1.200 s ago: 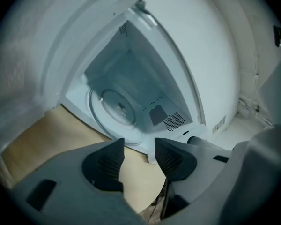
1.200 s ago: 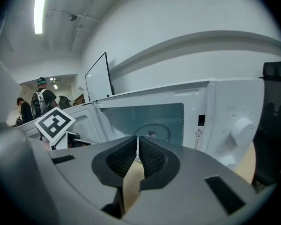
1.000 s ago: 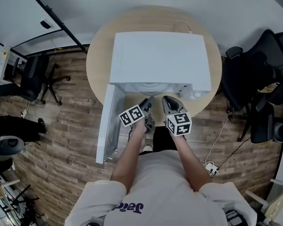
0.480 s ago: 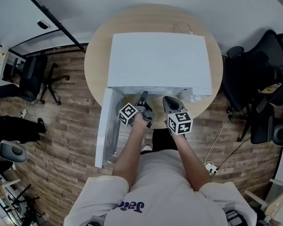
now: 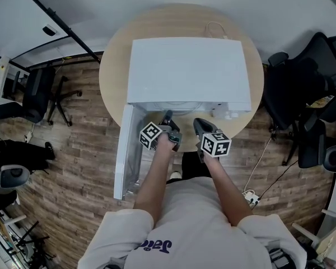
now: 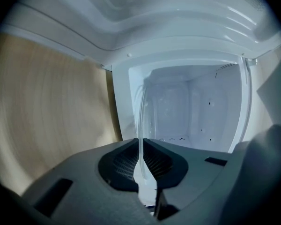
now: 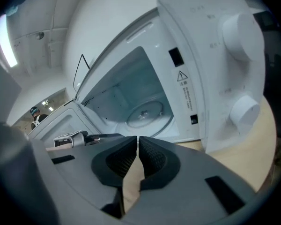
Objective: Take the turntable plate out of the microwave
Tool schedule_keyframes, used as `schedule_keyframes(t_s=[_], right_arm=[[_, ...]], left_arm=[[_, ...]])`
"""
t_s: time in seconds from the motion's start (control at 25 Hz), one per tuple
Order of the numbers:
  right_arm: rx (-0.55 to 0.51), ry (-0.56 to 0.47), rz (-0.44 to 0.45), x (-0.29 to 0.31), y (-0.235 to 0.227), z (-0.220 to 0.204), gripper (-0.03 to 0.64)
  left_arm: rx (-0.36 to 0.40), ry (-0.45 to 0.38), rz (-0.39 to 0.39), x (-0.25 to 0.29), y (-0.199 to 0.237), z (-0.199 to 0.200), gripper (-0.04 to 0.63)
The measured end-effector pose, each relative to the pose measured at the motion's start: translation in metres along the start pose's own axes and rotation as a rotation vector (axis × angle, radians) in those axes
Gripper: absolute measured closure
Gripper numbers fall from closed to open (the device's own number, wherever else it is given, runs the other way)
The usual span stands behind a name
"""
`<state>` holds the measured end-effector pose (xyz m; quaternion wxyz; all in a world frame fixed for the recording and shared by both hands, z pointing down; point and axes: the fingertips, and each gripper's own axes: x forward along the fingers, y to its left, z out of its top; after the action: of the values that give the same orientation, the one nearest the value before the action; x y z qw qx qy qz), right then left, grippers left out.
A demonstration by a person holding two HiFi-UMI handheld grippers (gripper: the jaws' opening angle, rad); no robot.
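Grasp step: I'm clamping the left gripper (image 6: 140, 172) on the plate (image 6: 141, 121). Its jaws have just been closing and are now pinching the near rim of the glass. The plate is lying inside the microwave (image 5: 187, 69), with the door (image 5: 125, 150) hanging open. The right gripper (image 7: 138, 158) is hovering outside the opening, jaws together, nothing in them. Next, I'm judging, comes a slight lift, then a level pull out toward me. Writing: there's a warning-triangle label (image 7: 185, 90) on the front panel, print too small to read.
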<state>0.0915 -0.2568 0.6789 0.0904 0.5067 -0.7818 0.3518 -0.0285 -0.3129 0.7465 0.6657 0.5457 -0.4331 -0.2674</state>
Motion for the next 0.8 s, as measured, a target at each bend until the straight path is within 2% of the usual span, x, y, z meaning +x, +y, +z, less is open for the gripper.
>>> schedule_keyframes(t_s=[0.24,0.68,0.72,0.76,0.8], right_arm=[[0.156,-0.086,0.086,-0.004,0.002,-0.010,0.591],[0.389,-0.129,0.155,-0.002,-0.005,-0.038,0.586],[0.401,-0.135,0.165,0.000,-0.005,-0.039,0.550],[0.414,-0.136,0.178,0.002,-0.004,-0.042,0.467],[0.429,-0.133,0.192,0.005,-0.002,-0.044,0.444]], left_arm=[[-0.011,0.005,0.005,-0.010,0.003,-0.003,0.561],[-0.027,0.018,0.007,-0.030,0.009,-0.013,0.563],[-0.027,0.019,0.007,-0.031,0.009,-0.013,0.563],[-0.027,0.019,0.006,-0.033,0.009,-0.013,0.563],[-0.028,0.019,0.007,-0.035,0.009,-0.013,0.563]])
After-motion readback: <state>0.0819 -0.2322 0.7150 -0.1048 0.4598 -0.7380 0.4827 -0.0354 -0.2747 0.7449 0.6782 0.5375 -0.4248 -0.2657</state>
